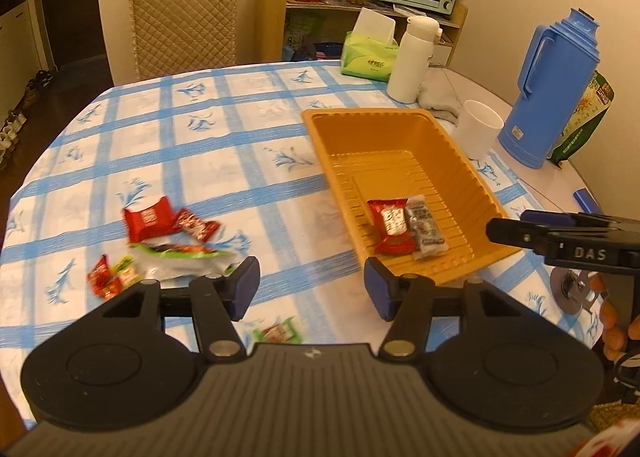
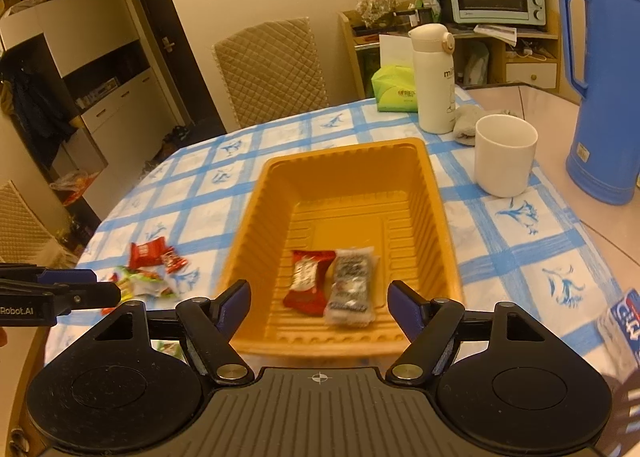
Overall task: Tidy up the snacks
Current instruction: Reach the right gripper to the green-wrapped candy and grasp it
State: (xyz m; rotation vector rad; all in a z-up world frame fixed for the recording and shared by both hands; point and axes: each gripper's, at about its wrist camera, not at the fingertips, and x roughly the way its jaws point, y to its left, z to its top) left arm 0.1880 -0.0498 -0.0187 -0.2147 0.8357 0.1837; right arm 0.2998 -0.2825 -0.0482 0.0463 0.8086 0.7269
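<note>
An orange plastic tray stands on the checked tablecloth. In it lie a red snack packet and a grey snack packet. A pile of loose snack packets, red, green and white, lies left of the tray. My left gripper is open and empty above the cloth between pile and tray. My right gripper is open and empty over the tray's near edge. It also shows in the left wrist view.
A white mug, a white flask, a blue thermos jug and a green tissue box stand behind the tray. One small green packet lies near the table's front edge. A quilted chair stands beyond the table.
</note>
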